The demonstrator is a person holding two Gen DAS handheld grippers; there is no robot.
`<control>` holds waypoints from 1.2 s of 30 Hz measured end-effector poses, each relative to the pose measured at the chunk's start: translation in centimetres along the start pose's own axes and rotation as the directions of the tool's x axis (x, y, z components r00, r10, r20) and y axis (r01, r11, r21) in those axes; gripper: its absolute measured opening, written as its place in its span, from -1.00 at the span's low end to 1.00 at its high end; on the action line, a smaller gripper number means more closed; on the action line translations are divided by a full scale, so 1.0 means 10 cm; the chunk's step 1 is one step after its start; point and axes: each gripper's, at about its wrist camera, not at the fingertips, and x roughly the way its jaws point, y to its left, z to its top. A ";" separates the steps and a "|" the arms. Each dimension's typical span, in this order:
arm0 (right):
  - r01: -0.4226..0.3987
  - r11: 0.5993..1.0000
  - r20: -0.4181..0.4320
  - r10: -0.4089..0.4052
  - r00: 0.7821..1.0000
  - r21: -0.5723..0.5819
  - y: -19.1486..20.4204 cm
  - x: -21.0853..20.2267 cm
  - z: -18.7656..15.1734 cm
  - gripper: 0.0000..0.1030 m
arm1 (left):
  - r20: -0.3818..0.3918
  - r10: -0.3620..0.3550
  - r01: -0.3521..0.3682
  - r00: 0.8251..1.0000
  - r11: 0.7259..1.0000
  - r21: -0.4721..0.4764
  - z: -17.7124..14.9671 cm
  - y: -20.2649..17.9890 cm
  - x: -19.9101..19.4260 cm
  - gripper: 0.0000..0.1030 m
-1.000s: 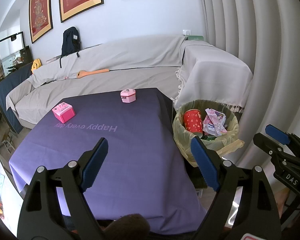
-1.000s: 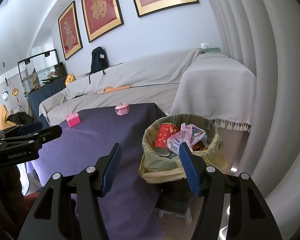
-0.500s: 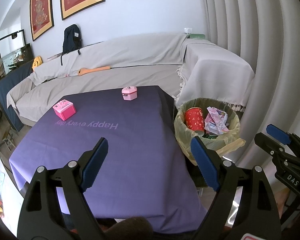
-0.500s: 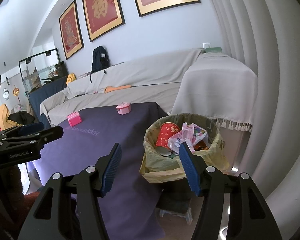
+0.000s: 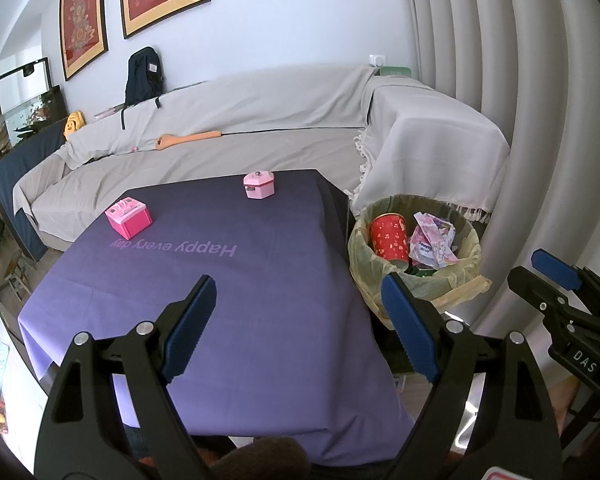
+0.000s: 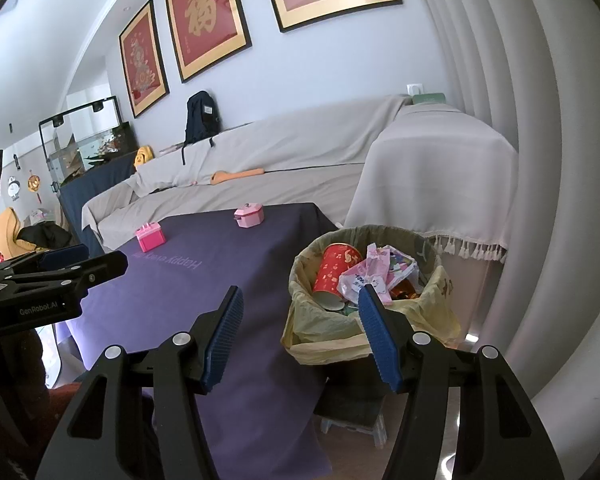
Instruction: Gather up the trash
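A bin with a yellowish liner (image 5: 358, 252) (image 6: 300, 312) stands at the right of a purple-clothed table (image 5: 228, 280) (image 6: 204, 280). Inside it lie a red paper cup (image 5: 388, 236) (image 6: 334, 268) and crumpled pink-and-white wrappers (image 5: 432, 240) (image 6: 372, 272). My left gripper (image 5: 296, 300) hovers open over the near part of the table, nothing between its blue pads. My right gripper (image 6: 300, 308) hangs open just before the bin's near rim, also empty. Each gripper shows at the edge of the other's view.
Two pink toy boxes (image 5: 129, 222) (image 5: 259, 185) sit on the far half of the table. A grey-covered sofa (image 5: 240, 128) runs behind, with a dark backpack (image 5: 144, 74) on its back. White curtains (image 5: 520, 100) hang right of the bin.
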 end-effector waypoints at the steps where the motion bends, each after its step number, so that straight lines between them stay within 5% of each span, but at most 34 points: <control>1: 0.000 1.000 0.000 0.000 1.000 0.000 0.00 0.00 0.00 0.10 | 0.000 0.000 0.000 1.000 1.000 0.000 0.00 0.00 0.00 0.56; 36: -0.003 1.000 -0.003 0.003 1.000 -0.001 0.02 0.01 -0.03 0.10 | -0.022 0.002 -0.003 1.000 1.000 -0.007 -0.03 0.02 0.03 0.56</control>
